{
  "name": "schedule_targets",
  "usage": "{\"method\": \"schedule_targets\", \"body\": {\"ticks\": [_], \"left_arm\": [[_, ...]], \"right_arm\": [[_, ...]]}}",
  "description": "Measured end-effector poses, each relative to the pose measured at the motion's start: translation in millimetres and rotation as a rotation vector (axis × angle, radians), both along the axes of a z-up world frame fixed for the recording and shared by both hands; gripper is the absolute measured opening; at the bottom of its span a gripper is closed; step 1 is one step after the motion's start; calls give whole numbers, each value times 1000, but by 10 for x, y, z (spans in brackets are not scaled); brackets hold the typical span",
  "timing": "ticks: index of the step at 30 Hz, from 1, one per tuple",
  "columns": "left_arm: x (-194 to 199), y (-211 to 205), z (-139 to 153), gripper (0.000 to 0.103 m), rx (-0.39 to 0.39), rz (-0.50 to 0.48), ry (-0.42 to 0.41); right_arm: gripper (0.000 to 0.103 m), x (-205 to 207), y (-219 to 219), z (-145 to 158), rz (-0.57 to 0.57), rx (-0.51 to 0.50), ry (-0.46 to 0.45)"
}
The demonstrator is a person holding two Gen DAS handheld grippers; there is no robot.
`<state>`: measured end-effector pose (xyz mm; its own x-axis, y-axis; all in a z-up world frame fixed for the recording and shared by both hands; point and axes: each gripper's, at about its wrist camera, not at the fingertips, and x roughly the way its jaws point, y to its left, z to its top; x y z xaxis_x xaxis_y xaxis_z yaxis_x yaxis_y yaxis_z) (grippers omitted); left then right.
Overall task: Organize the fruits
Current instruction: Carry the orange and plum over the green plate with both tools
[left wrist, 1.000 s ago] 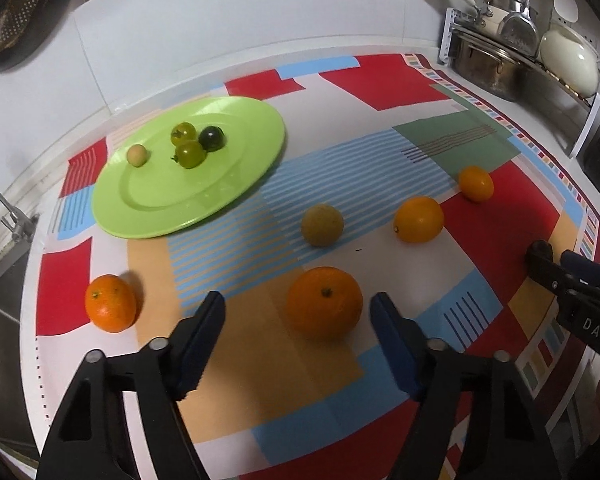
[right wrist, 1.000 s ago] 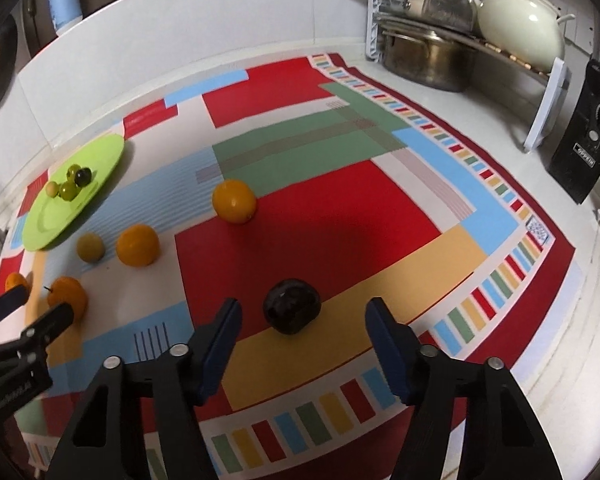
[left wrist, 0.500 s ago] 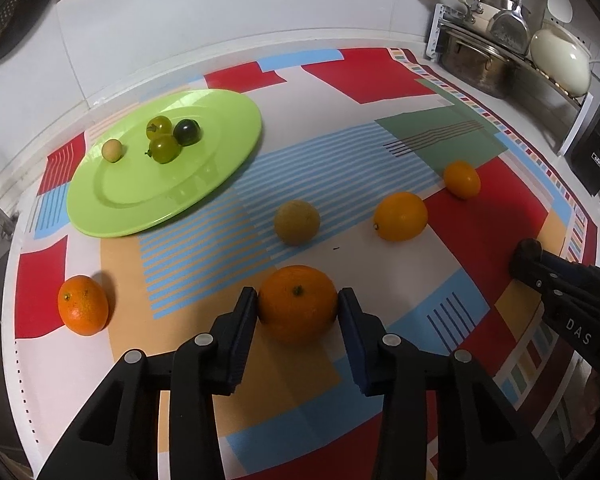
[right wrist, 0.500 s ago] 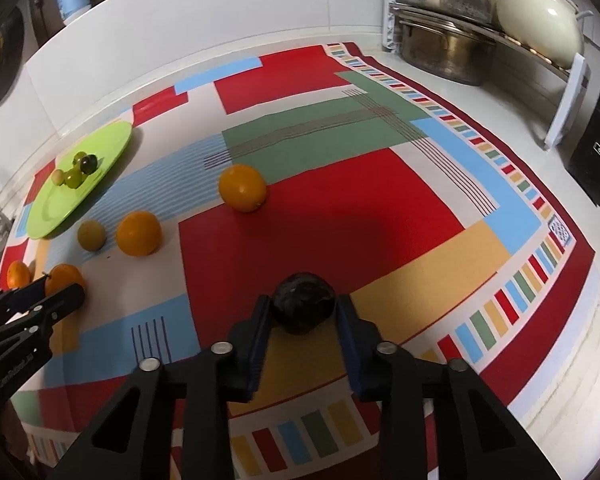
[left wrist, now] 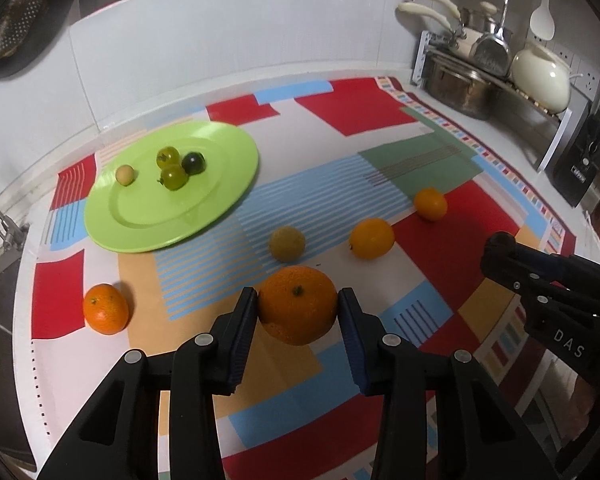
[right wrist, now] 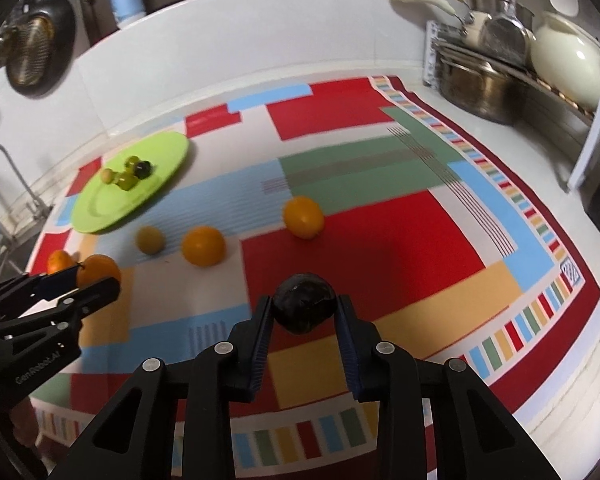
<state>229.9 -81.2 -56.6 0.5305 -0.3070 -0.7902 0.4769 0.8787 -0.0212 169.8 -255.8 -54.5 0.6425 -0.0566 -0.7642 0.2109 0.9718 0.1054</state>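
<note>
Left gripper [left wrist: 297,312] is gripping a large orange [left wrist: 297,304]; right gripper [right wrist: 304,314] is gripping a dark fruit [right wrist: 304,303]; green plate [left wrist: 204,216], far left, is holding four small fruits.

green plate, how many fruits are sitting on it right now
4. On the green plate, toward its far side: a small tan fruit at the left, two green ones beside it, and a dark one at the right. No others show behind them.

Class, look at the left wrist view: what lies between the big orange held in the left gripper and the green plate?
Only bare patterned mat lies between the big orange and the round green plate.
</note>
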Motion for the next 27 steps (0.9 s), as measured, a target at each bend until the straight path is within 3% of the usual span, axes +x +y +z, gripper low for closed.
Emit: {"method": "schedule_targets", "body": {"ticks": [14, 27], "left_arm": [[-146, 273, 484, 41, -34, 41, -129], [-58, 568, 757, 41, -26, 75, -213]], "right_arm": [[32, 21, 321, 410, 138, 0, -109], [32, 229, 696, 683, 251, -1, -186]]}}
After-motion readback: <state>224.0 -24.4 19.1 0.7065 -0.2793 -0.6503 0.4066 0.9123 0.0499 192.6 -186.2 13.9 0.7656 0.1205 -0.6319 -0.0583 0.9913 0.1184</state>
